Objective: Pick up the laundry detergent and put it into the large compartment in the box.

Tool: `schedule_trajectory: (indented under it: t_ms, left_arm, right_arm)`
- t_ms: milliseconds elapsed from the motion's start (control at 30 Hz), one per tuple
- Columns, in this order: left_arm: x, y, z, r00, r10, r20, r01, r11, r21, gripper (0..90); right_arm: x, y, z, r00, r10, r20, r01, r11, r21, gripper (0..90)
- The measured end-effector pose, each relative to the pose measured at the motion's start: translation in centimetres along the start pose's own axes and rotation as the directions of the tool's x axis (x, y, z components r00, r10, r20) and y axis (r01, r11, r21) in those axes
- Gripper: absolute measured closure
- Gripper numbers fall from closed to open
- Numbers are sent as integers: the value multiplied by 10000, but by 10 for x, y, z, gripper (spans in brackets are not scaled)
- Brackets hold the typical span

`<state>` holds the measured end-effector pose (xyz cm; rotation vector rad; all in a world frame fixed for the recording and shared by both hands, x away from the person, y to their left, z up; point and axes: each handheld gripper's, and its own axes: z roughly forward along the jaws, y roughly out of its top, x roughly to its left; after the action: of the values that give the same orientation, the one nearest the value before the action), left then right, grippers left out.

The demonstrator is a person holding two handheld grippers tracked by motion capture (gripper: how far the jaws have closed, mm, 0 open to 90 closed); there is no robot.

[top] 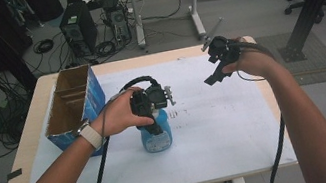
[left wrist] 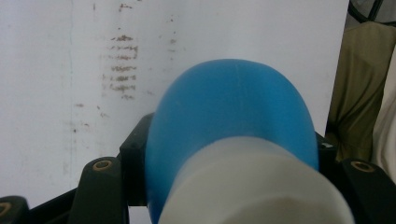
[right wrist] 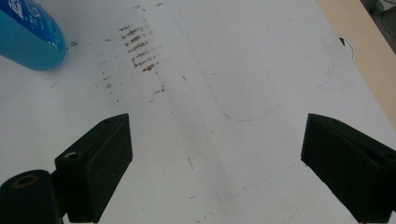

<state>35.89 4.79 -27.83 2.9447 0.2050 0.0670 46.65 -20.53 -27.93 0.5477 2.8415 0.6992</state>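
A blue bottle [top: 157, 137] with a white top stands on the white sheet [top: 218, 127] near the middle of the table. My left gripper [top: 152, 124] comes down on it from above and is shut on its upper part. In the left gripper view the black jaws sit against both sides of the blue bottle [left wrist: 233, 107], with its white top [left wrist: 254, 186] nearest the camera. My right gripper [top: 215, 71] hovers over the far right of the sheet, open and holding nothing. In the right gripper view its wide jaws [right wrist: 215, 163] frame bare sheet, and the blue bottle [right wrist: 28, 39] lies off to the upper left.
An open cardboard box [top: 72, 105] with blue sides and inner dividers stands at the table's left, close to my left hand. Brown smudges [right wrist: 140, 46] mark the sheet. The bare wooden table edge [right wrist: 359, 56] runs beyond the sheet on the right.
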Motion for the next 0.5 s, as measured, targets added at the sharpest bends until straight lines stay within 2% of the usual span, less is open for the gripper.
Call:
schedule_trajectory:
  t_ms: [267,500]
  left_arm:
    - [1,-1,-18,9991,-400,-173,400,9992,-16,380]
    - [6,-6,-36,9947,-999,-260,993,9948,-238,381]
  right_arm:
    - [1,0,-2,10000,-24,18,24,10000,-17,90]
    - [2,-2,-3,10000,-16,53,16,10000,-19,90]
